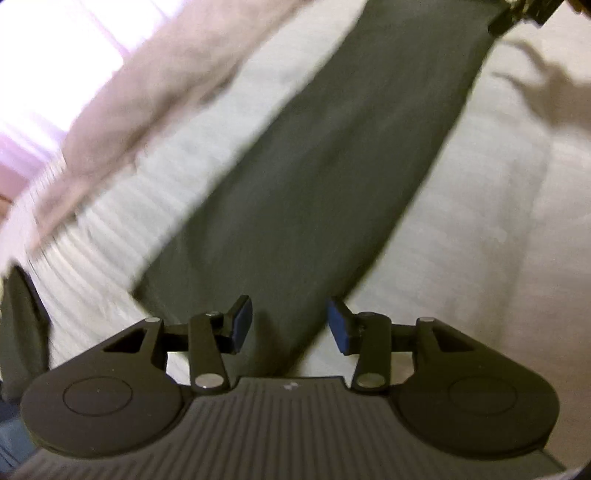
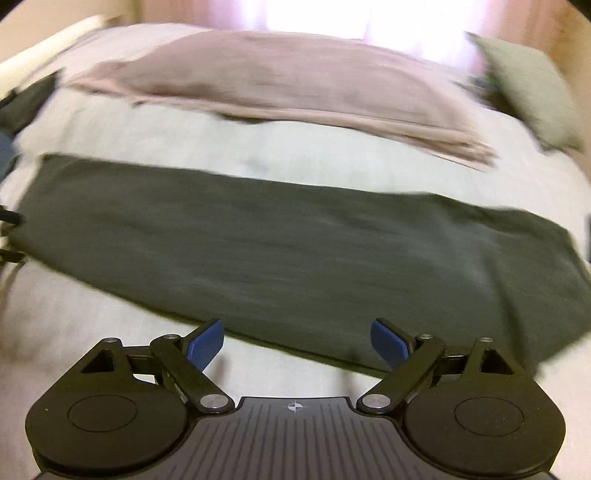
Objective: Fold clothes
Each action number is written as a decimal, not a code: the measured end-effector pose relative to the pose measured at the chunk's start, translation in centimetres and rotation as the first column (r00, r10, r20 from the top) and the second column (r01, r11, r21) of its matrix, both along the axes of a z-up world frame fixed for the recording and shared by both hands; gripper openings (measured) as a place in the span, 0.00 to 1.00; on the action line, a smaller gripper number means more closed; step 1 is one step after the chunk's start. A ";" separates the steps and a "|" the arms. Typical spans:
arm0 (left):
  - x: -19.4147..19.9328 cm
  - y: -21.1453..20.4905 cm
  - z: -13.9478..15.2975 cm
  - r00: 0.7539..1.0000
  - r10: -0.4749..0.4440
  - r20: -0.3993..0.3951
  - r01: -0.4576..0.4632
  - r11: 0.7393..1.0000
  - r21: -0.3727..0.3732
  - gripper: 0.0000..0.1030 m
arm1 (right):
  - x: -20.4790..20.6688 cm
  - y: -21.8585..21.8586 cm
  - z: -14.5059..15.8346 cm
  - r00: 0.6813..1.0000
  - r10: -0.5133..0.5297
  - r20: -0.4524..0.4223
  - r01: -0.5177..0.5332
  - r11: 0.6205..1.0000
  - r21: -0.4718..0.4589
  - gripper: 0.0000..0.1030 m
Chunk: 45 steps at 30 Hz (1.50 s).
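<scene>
A long dark green garment [image 1: 325, 177] lies flat as a band across the pale bedspread [image 1: 480, 229]. In the left wrist view it runs from lower left to upper right, and my left gripper [image 1: 290, 325] hovers over its near end, open, with nothing between the blue pads [image 1: 242, 323]. In the right wrist view the same garment [image 2: 295, 251] stretches side to side. My right gripper [image 2: 297, 345] stands wide open above the garment's near edge, its blue pads [image 2: 205, 345] apart and empty. Both views are blurred.
A folded pinkish-beige cloth [image 2: 295, 81] lies beyond the green garment on the bedspread [image 2: 295, 147]. An olive pillow [image 2: 532, 88] sits at the far right. Another dark item [image 1: 22, 325] lies at the left edge. The other gripper [image 1: 532, 9] shows at the top right.
</scene>
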State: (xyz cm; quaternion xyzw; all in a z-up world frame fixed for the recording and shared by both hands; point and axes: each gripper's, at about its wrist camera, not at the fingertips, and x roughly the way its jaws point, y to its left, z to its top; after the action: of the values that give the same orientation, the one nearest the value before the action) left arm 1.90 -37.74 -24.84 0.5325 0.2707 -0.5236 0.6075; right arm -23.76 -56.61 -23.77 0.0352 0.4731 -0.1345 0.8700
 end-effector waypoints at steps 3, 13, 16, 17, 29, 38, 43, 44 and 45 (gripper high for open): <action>1.1 2.9 -0.2 0.999 0.014 0.035 -0.014 1.000 0.014 0.39 | 2.4 5.0 -0.1 0.985 0.171 0.021 -0.171 0.985 0.001 0.87; 3.4 8.9 3.7 0.968 0.248 0.033 -0.245 0.966 -0.078 0.40 | 8.5 22.3 -3.0 0.681 0.731 0.028 -0.707 0.667 -0.234 0.58; 3.2 10.0 3.9 0.958 0.287 0.026 -0.283 0.953 -0.104 0.40 | 10.0 25.5 -5.2 0.619 0.785 -0.010 -0.748 0.586 -0.312 0.58; 3.1 10.4 3.9 0.954 0.298 0.021 -0.294 0.950 -0.110 0.40 | 10.7 26.3 -6.0 0.605 0.795 -0.032 -0.757 0.562 -0.333 0.58; 1.6 12.8 3.8 0.943 0.331 0.012 -0.328 0.938 -0.116 0.43 | 11.9 26.2 -5.5 0.624 0.781 0.004 -0.710 0.569 -0.415 0.11; 0.0 5.8 6.9 0.984 0.175 0.024 -0.169 0.972 -0.160 0.43 | 7.2 6.2 7.9 0.875 0.110 0.472 -0.148 0.988 0.044 0.03; -3.2 -2.1 8.7 0.999 0.015 0.040 -0.007 0.981 -0.194 0.44 | -2.5 -10.3 8.6 0.763 -0.355 0.541 0.253 0.933 0.255 0.03; -4.0 -3.8 9.0 0.999 -0.017 0.041 0.025 0.980 -0.200 0.44 | -4.4 -13.5 6.8 0.733 -0.453 0.507 0.324 0.888 0.326 0.03; -5.0 -5.4 9.2 0.998 -0.049 0.042 0.056 0.977 -0.205 0.44 | -6.3 -16.6 4.3 0.702 -0.551 0.450 0.392 0.828 0.401 0.03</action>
State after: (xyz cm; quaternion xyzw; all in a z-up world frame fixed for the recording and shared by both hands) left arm -3.10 -43.16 -15.66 0.4830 0.1897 -0.5549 0.6502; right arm -30.05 -73.22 -19.50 0.3134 0.1921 -0.2720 0.8893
